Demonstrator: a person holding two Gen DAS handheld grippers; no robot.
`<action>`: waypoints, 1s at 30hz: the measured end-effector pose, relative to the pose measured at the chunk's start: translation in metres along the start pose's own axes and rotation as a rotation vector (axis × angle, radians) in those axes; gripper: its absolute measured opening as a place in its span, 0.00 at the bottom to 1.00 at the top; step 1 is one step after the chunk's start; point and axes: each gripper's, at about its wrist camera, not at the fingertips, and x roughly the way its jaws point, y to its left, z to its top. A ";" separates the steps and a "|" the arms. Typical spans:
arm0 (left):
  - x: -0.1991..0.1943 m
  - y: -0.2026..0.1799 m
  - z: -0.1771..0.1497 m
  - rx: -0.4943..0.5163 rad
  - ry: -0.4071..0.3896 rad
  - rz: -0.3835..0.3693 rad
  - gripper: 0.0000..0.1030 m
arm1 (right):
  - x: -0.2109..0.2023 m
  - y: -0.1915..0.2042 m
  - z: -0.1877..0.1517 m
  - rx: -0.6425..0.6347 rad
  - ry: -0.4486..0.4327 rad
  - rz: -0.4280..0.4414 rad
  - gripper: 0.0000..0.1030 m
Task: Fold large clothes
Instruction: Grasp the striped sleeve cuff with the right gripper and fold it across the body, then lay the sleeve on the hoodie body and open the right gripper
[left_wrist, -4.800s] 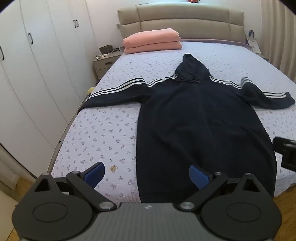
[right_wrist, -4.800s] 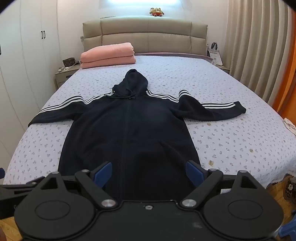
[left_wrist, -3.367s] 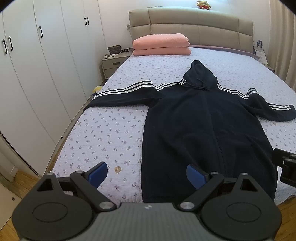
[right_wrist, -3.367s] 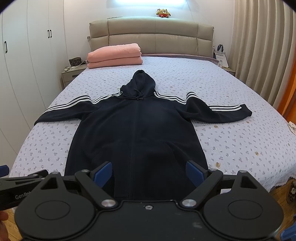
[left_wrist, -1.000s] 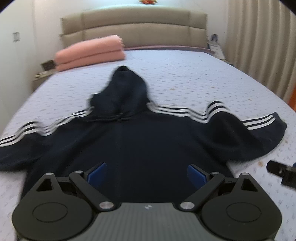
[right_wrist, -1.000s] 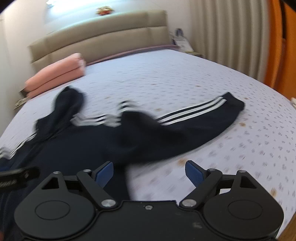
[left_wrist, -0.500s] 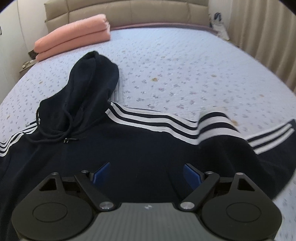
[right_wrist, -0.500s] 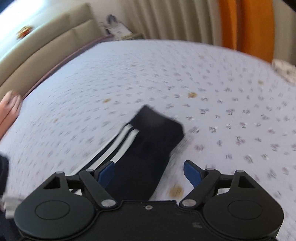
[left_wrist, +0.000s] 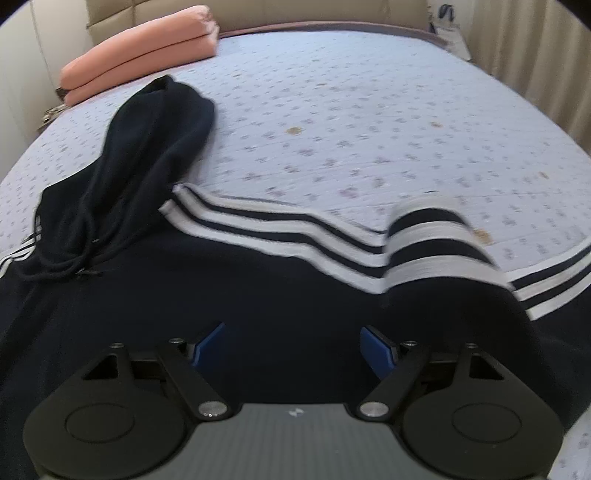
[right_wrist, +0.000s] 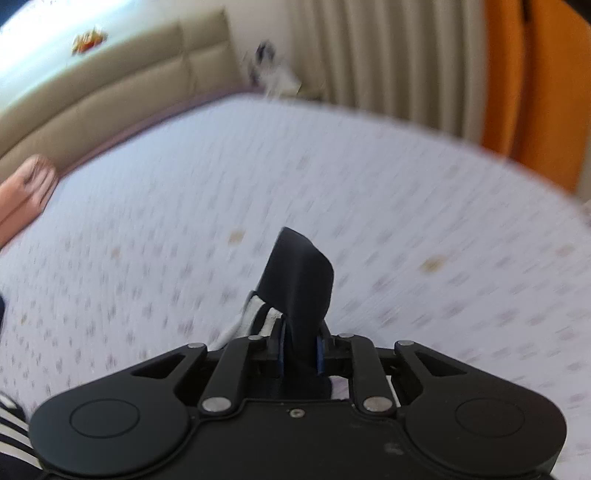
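While the left wrist view looks across the chest of the dark hoodie (left_wrist: 258, 295), the left gripper (left_wrist: 295, 349) hovers low over the fabric with its blue pads spread wide and nothing between them. The garment lies flat on the flowered bedspread (left_wrist: 369, 129), its hood (left_wrist: 155, 140) pointing toward the folded pink blanket (left_wrist: 140, 48) near the headboard. At the right of this view the striped sleeve (left_wrist: 436, 251) is raised into a hump, blurred, so it appears to be in motion off the bed. A good use of this free gripper, I judge, is to press down near the shoulder seam, so that the body does not slide or wrinkle as the sleeve comes over.

From the right wrist view, the right gripper (right_wrist: 300, 350) is closed narrowly on the sleeve cuff (right_wrist: 301, 273), which stands up between the pads, with a bit of white stripe showing at its left. Behind it are the bedspread (right_wrist: 406, 184), the beige headboard (right_wrist: 110, 92) and curtains (right_wrist: 388, 55), all smeared by motion. To do this step well, I would carry the cuff in a low arc across the chest, keep the sleeve untwisted with stripes facing one way, and lay it straight along the torso before letting go. The grip sits near the cuff's end, so a quick pull could slip it free.
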 end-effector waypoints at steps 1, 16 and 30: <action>-0.001 -0.005 0.001 0.000 -0.003 -0.011 0.78 | -0.022 -0.006 0.005 -0.020 -0.054 -0.059 0.18; -0.004 -0.040 -0.014 0.150 -0.102 -0.019 0.77 | -0.055 0.045 -0.044 -0.150 -0.017 -0.101 0.19; -0.087 0.249 -0.029 -0.222 -0.050 -0.068 0.71 | -0.199 0.364 -0.143 -0.315 0.067 0.567 0.21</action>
